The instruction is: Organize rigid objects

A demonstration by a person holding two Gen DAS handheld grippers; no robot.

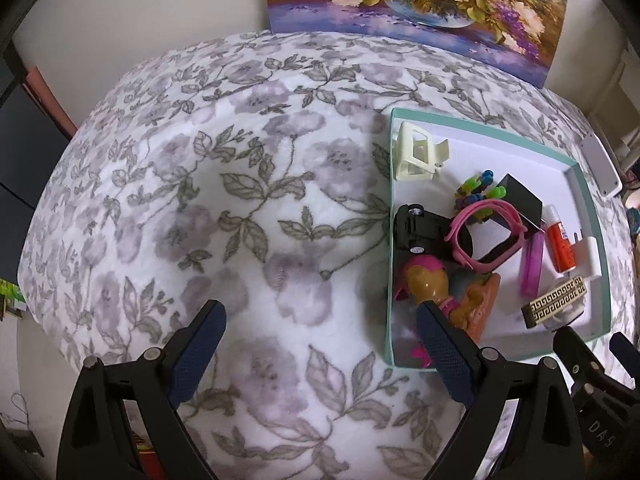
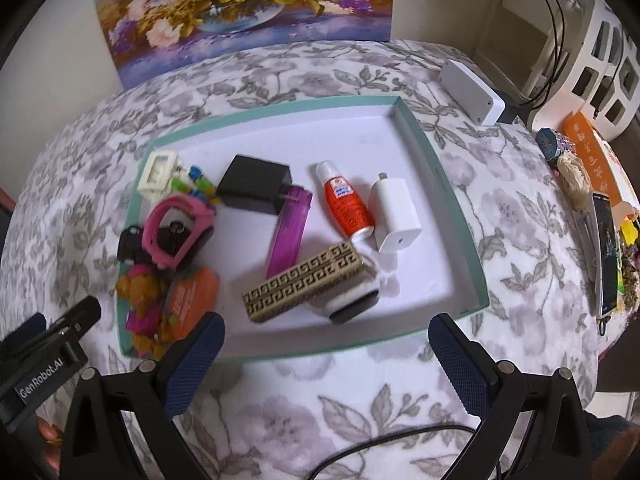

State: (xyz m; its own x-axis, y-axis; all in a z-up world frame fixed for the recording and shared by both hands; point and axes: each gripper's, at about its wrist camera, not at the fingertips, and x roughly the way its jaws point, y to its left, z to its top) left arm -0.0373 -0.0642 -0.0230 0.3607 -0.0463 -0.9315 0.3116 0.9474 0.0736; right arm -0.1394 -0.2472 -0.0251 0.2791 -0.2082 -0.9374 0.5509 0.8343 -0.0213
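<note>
Setting: a tray [image 2: 440, 184] with a teal rim and white floor sits on a floral cloth [image 1: 240, 220]; a flower painting [image 2: 240, 12] leans against the wall at the top of both views.
Left gripper [image 1: 320, 340]: jaws spread wide and empty, low in the left wrist view, above bare cloth; its right finger overlaps the tray's near left corner.
Right gripper [image 2: 326, 344]: jaws released, holding nothing, at the bottom of the right wrist view just short of the tray's near rim.
Tray, left side: a cream clip [image 2: 156, 174], coloured pegs [image 2: 198, 186], a pink band [image 2: 172, 224] looped over a black toy car [image 2: 130, 246], a doll [image 2: 142, 300] and an orange block [image 2: 192, 300], crowded together.
Tray, centre: a black charger [image 2: 254, 188], a purple lighter [image 2: 288, 230], a patterned case [image 2: 304, 282] resting on a dark-and-white item, a red bottle [image 2: 346, 204] and a white plug [image 2: 394, 216].
Outside the tray: a white box [image 2: 472, 92] at upper right of the right wrist view; clutter along the right edge.
</note>
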